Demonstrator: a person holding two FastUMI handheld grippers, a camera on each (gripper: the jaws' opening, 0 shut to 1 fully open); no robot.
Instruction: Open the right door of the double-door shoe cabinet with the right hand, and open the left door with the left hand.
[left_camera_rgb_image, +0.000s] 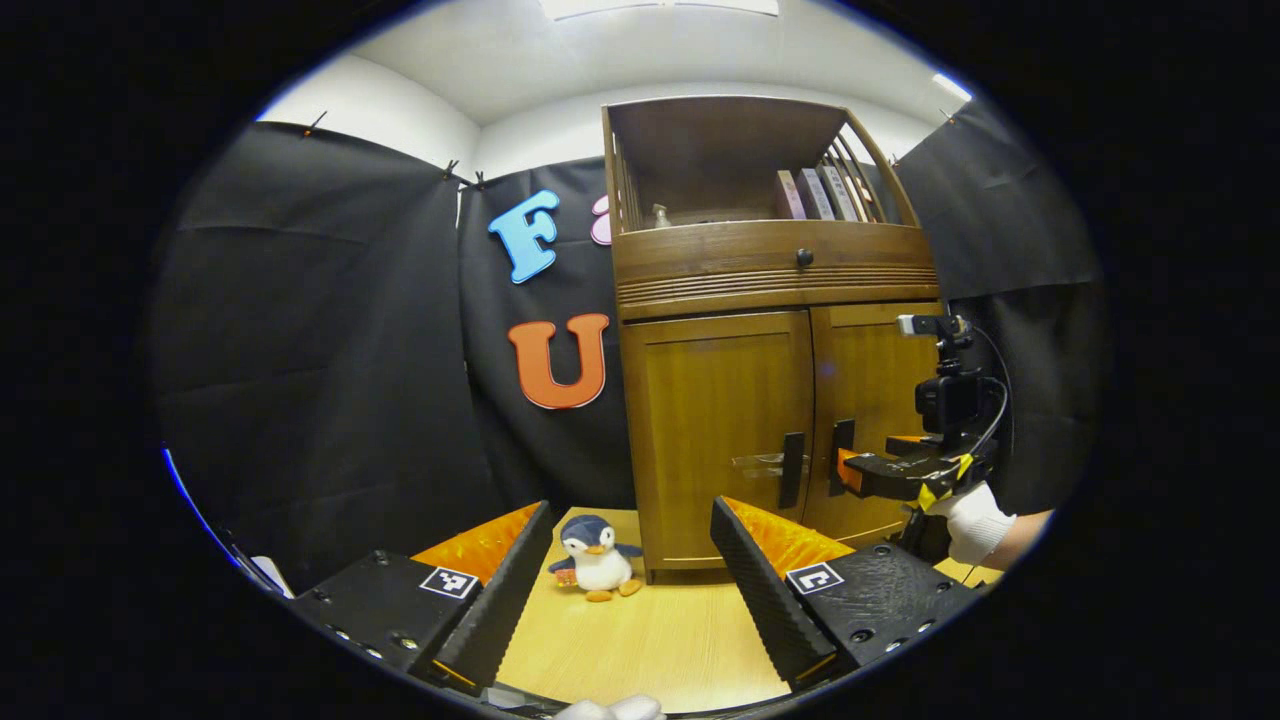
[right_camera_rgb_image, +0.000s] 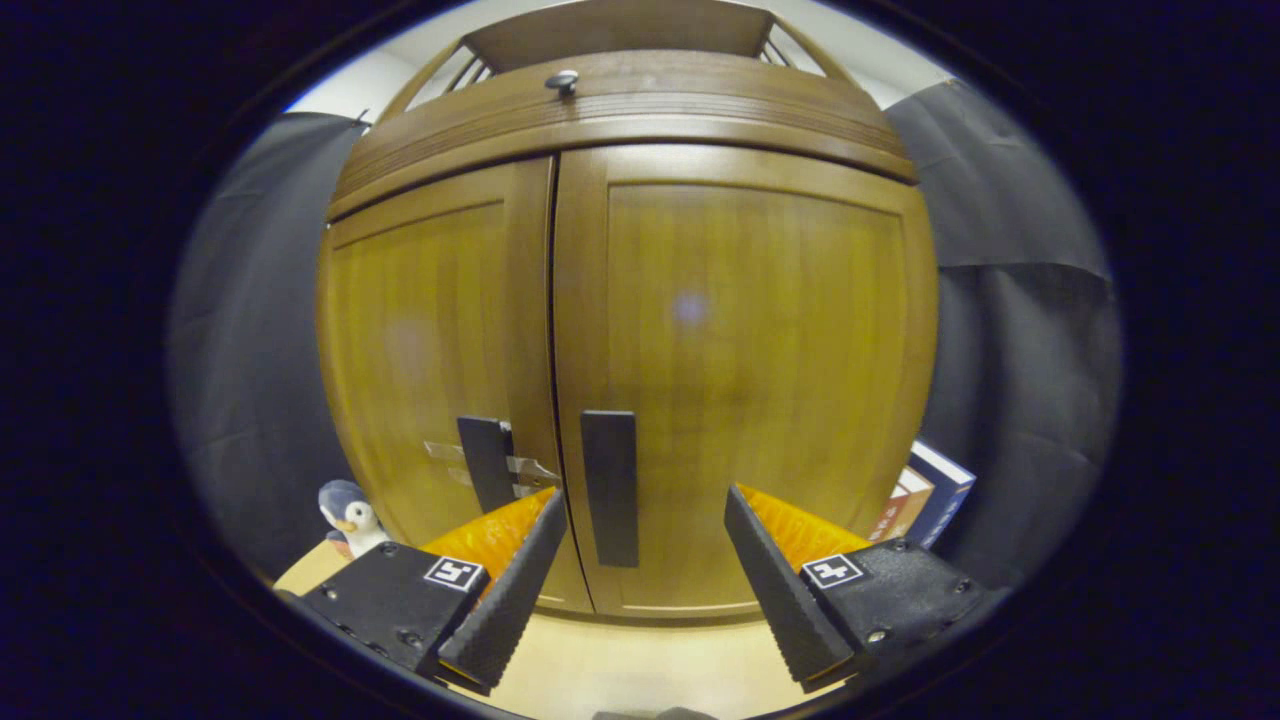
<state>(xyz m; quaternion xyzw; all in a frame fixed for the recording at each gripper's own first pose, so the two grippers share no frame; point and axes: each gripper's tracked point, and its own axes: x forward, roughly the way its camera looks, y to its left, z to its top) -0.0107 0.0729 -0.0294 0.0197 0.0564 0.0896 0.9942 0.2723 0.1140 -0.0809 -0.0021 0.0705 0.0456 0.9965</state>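
Note:
The wooden shoe cabinet (left_camera_rgb_image: 770, 280) stands on a pale table, both lower doors shut. In the left gripper view my left gripper (left_camera_rgb_image: 630, 510) is open and well back from the left door (left_camera_rgb_image: 720, 420) and its dark vertical handle (left_camera_rgb_image: 792, 468). My right gripper (left_camera_rgb_image: 850, 470), held by a gloved hand (left_camera_rgb_image: 975, 520), has its tips at the right door's handle (left_camera_rgb_image: 842, 450). In the right gripper view the right gripper (right_camera_rgb_image: 645, 495) is open, with the right door's handle (right_camera_rgb_image: 610, 485) standing between its fingers, nearer the left one. The left door's handle (right_camera_rgb_image: 485, 462) is beside it.
A small plush penguin (left_camera_rgb_image: 597, 558) sits on the table (left_camera_rgb_image: 650, 640) at the cabinet's left foot. Books (right_camera_rgb_image: 925, 500) lean at the cabinet's right side. Above the doors are a drawer with a knob (left_camera_rgb_image: 803, 257) and an open shelf holding books (left_camera_rgb_image: 820, 195). Black cloth walls surround the booth.

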